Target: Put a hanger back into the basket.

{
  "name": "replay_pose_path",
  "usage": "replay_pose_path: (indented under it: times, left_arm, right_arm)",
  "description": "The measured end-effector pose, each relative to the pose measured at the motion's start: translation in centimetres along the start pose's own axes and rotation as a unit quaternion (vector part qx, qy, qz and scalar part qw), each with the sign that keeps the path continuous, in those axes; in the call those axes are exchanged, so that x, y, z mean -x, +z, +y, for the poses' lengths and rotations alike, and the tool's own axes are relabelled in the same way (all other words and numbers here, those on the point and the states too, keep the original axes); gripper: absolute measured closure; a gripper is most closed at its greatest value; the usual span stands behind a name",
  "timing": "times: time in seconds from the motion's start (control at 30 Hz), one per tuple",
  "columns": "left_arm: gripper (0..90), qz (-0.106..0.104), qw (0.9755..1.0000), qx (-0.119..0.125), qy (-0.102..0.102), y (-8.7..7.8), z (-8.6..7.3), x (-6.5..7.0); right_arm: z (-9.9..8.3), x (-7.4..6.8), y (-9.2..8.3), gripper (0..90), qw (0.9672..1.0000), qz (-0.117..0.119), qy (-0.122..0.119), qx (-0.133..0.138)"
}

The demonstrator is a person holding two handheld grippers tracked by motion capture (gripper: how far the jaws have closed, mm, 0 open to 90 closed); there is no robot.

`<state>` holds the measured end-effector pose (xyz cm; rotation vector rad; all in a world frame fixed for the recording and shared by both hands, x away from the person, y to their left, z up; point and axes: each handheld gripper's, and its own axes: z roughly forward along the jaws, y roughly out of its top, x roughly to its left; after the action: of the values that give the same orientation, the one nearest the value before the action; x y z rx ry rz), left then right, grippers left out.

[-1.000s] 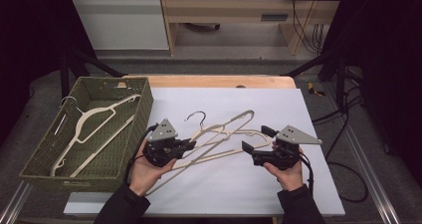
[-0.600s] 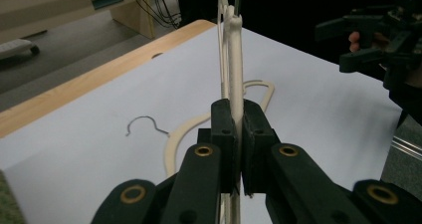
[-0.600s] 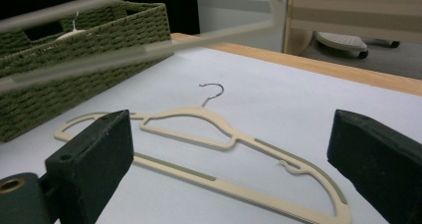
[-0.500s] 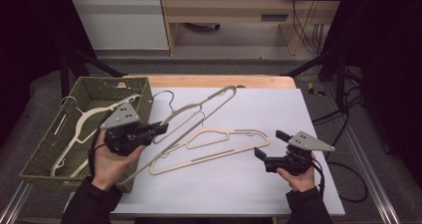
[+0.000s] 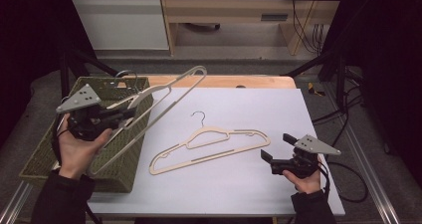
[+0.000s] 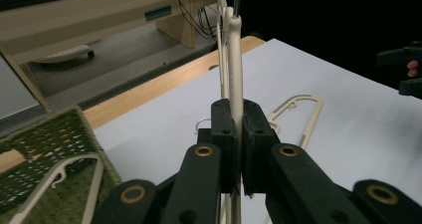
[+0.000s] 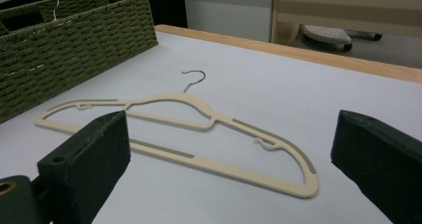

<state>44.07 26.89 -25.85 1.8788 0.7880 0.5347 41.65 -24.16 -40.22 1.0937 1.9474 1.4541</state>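
Note:
My left gripper (image 5: 127, 115) is shut on a cream plastic hanger (image 5: 169, 92) and holds it tilted in the air over the right edge of the green woven basket (image 5: 40, 159). In the left gripper view its pads pinch the hanger's thin bar (image 6: 234, 59) edge-on. A second cream hanger (image 5: 209, 147) with a wire hook lies flat on the white table middle. My right gripper (image 5: 275, 147) rests at the front right, just right of that hanger; its jaws have just been opening and now stand wide apart with nothing between them. From the right gripper view that hanger (image 7: 199, 104) lies ahead of the jaws.
The basket (image 7: 74, 30) stands at the table's left and has another cream hanger (image 6: 59, 176) in it. A wooden strip (image 5: 224, 80) runs along the table's far edge. Beyond it are a shelf unit and cables on the floor.
My left gripper has carried its hanger up and to the left, from the table middle to over the basket. The right gripper has let go of the other hanger and drawn back right.

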Motion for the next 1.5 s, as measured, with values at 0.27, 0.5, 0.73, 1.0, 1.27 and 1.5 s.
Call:
replay_pose_path:
  times: [0.27,0.5,0.73,1.0,1.27,1.5]
  left_arm:
    - [85.9,0.036,0.9993,-0.003,-0.005,-2.4,-0.3,-4.2]
    - [86.0,0.057,0.9981,-0.006,-0.022,-3.8,-1.9,-7.6]
    - [86.0,0.076,0.9965,-0.016,-0.032,-4.8,-3.6,-10.2]
    - [85.9,0.092,0.9941,-0.026,-0.051,-5.5,-5.1,-12.7]
    - [85.9,0.094,0.9933,-0.041,-0.054,-5.6,-6.5,-14.0]
    - [86.0,0.094,0.992,-0.065,-0.054,-5.3,-7.5,-14.5]
  right_arm:
    - [-0.1,0.1,0.0,2.9,1.0,-0.002,0.001,-0.005]
    - [-0.1,0.2,0.0,2.8,1.0,-0.003,0.003,-0.006]
    - [-0.1,0.2,0.1,2.7,1.0,-0.003,0.003,-0.009]
    - [-0.2,0.2,0.1,2.7,0.9999,-0.002,0.005,-0.01]
    - [-0.2,0.2,0.2,2.7,0.9999,-0.002,0.005,-0.01]
    - [-0.2,0.2,0.2,2.7,0.9999,-0.003,0.006,-0.01]
